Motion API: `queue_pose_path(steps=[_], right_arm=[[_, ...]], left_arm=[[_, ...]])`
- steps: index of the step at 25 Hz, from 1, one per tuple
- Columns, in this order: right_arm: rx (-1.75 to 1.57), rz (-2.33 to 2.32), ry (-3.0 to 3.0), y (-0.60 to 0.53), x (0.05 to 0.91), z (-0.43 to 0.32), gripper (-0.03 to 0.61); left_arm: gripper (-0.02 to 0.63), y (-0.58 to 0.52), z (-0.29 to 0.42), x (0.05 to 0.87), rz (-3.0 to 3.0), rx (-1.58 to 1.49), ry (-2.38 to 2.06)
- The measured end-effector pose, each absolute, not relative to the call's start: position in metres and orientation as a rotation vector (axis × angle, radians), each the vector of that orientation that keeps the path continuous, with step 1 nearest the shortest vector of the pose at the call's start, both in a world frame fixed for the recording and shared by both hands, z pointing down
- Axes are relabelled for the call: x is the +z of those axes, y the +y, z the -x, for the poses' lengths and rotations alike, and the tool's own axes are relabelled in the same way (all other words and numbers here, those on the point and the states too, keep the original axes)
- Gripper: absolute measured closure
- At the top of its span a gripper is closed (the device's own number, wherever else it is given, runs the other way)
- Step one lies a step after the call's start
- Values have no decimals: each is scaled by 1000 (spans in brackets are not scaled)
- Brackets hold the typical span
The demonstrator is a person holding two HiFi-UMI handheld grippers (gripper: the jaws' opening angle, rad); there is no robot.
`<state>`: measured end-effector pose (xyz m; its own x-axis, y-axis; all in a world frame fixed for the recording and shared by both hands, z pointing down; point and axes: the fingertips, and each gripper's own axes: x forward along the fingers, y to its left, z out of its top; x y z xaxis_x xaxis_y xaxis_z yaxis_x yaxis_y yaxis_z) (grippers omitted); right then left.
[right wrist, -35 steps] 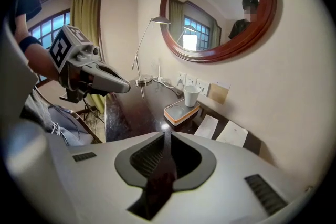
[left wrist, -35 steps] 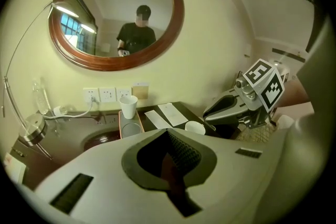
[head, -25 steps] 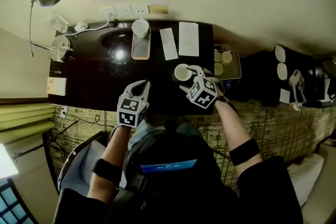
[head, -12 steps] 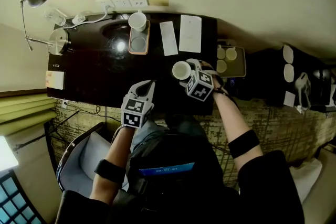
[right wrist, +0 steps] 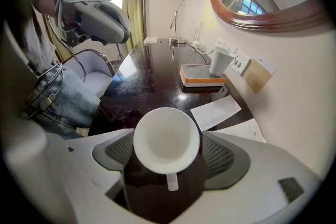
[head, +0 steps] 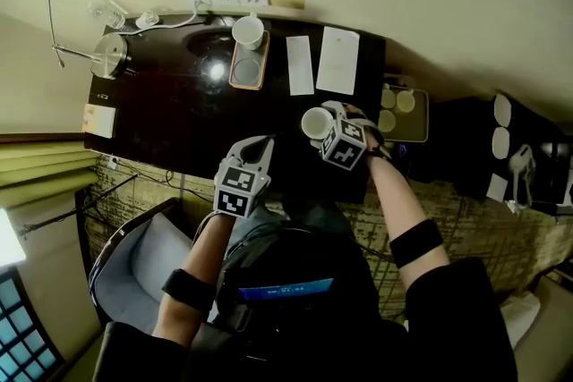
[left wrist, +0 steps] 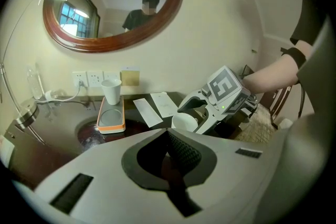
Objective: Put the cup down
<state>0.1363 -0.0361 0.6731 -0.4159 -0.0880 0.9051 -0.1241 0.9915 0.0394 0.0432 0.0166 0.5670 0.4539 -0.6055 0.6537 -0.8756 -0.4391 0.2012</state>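
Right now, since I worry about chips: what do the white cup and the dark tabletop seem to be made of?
White cup: probably glazed ceramic or porcelain, with a smooth, opaque white wall, soft sheen and small moulded handle; hard plastic cannot be ruled out. Tabletop: likely dark wood under glossy lacquer, since it shows mirror-like reflections and a bright glare spot.

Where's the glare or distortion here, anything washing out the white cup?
Head view: bright glare spot on the glossy dark wooden desk, edges bowed. Right gripper view: white ceramic cup sharp, evenly lit, corners vignetted black. Left gripper view: same fisheye vignette; oval wood-framed mirror carries a bright reflection.
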Motion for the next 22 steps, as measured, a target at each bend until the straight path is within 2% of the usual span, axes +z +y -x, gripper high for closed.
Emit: queue_pose_path(steps=[22], right_arm=[[-13, -157, -1992, -41, 670, -117, 173]], left_arm=[[612, 18, -28, 573, -2162, 678, -1232]])
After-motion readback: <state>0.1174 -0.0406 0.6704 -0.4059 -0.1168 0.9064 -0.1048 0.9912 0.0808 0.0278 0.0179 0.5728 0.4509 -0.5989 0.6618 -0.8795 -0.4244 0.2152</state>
